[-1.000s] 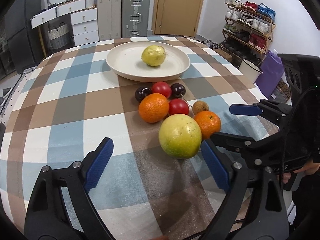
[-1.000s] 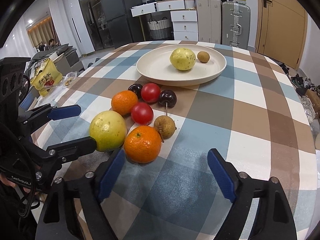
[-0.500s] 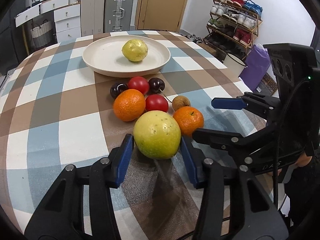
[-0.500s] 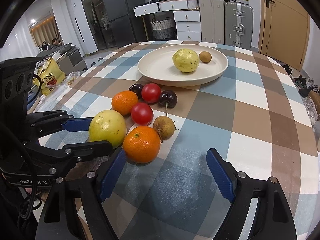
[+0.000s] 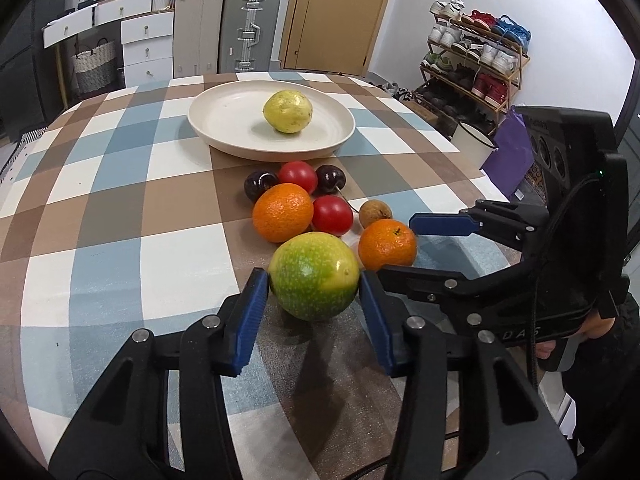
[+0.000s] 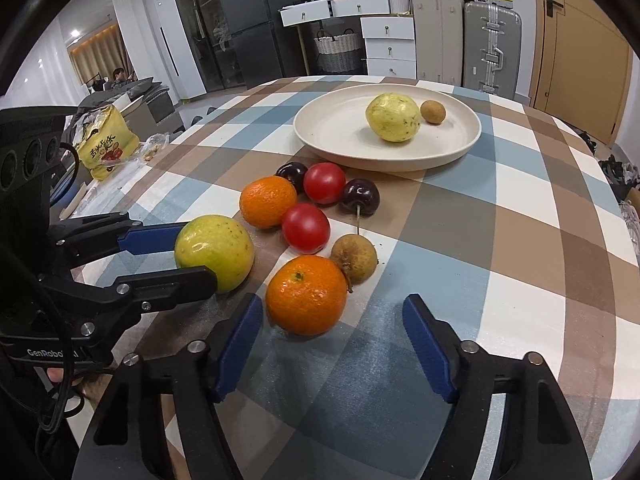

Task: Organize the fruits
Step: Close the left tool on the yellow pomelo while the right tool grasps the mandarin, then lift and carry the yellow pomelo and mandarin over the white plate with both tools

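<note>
My left gripper (image 5: 312,280) is shut on a round green-yellow fruit (image 5: 314,276), both blue pads pressing its sides just above the checked tablecloth. The right gripper (image 6: 334,306) has its jaws closing around the near orange (image 6: 306,294); its left pad is close to the orange and the right pad stands apart. Behind lie another orange (image 6: 268,202), two tomatoes (image 6: 306,228), two dark cherries (image 6: 360,196) and a small brown fruit (image 6: 354,258). The cream plate (image 6: 320,120) holds a yellow fruit (image 6: 393,117) and a small brown one (image 6: 433,111).
A yellow snack bag (image 6: 106,144) lies near the table's left edge. Past the right edge stand a shoe rack (image 5: 472,52), a purple bag (image 5: 508,156) and a white bucket (image 5: 472,140). Suitcases (image 5: 248,16) and white drawers are beyond the far edge.
The left jaws went from wide open to gripping the green-yellow fruit, which has turned its green side toward the camera. The right jaws have narrowed around the near orange.
</note>
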`<state>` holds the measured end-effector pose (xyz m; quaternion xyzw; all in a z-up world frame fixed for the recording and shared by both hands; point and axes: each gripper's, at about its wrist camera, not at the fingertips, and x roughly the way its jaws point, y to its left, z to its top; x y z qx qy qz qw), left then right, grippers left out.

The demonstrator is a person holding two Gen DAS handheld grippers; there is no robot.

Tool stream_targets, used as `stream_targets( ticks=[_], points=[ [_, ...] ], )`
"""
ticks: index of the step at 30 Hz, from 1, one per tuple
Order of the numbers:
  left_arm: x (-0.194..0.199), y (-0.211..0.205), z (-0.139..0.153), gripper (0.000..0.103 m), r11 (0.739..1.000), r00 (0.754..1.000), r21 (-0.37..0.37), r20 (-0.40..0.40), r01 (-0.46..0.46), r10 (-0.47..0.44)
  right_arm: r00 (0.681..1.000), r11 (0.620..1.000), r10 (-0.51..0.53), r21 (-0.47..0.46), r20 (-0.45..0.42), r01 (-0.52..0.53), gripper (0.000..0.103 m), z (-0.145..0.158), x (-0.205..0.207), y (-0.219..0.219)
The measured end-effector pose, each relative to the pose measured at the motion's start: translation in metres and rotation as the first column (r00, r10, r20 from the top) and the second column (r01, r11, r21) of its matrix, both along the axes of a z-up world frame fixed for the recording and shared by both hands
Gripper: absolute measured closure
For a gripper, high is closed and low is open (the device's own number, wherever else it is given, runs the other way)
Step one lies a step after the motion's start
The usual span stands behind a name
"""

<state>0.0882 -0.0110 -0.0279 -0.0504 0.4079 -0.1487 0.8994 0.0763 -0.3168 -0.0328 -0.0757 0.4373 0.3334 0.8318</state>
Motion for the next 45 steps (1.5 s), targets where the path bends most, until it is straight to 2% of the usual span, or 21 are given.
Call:
stream_targets(
  ticks=[10, 14, 16, 19, 22, 25, 29, 35, 45],
  points=[
    [-0.007, 0.007, 0.002, 0.059, 1.0, 1.0, -0.003, 0.01, -0.018, 0.018, 1.0, 1.0, 0.012, 0.005, -0.008, -0.012, 0.05, 0.0, -0.002, 0.006],
    [-0.008, 0.006, 0.001, 0.059, 1.0, 1.0, -0.003, 0.01, -0.017, 0.017, 1.0, 1.0, 0.013, 0.012, -0.009, -0.013, 0.052, 0.0, -0.003, 0.006],
    [-0.008, 0.007, 0.001, 0.058, 1.0, 1.0, -0.007, 0.01, -0.016, 0.016, 1.0, 1.0, 0.015, 0.019, -0.012, -0.015, 0.058, 0.0, -0.003, 0.006],
    [-0.005, 0.008, -0.001, 0.057, 0.999, 1.0, -0.025, -0.002, -0.019, 0.019, 1.0, 1.0, 0.023, 0.018, -0.007, -0.022, 0.061, 0.0, -0.005, 0.006],
    [-0.002, 0.006, -0.005, 0.056, 0.999, 1.0, -0.034, -0.026, -0.001, 0.001, 1.0, 0.999, 0.026, 0.02, -0.004, -0.026, 0.062, 0.0, -0.007, 0.005],
    [-0.001, 0.003, -0.005, 0.056, 1.0, 1.0, -0.021, -0.017, -0.001, 0.001, 1.0, 1.0, 0.018, 0.025, 0.001, -0.018, 0.062, 0.0, -0.008, 0.002],
    [0.001, 0.005, -0.006, 0.057, 0.999, 1.0, -0.039, -0.015, -0.005, 0.004, 1.0, 0.999, 0.019, 0.04, 0.022, -0.02, 0.062, 0.006, -0.011, -0.003],
    [-0.003, 0.006, 0.0, 0.057, 0.998, 1.0, -0.055, 0.01, 0.0, 0.001, 0.999, 0.998, 0.018, 0.06, 0.039, -0.021, 0.062, 0.012, -0.016, -0.007],
    [-0.012, 0.015, 0.016, 0.057, 0.997, 0.998, -0.058, 0.052, -0.043, 0.046, 0.997, 0.993, -0.001, 0.114, 0.081, -0.009, 0.062, 0.028, -0.021, -0.016]
  ],
)
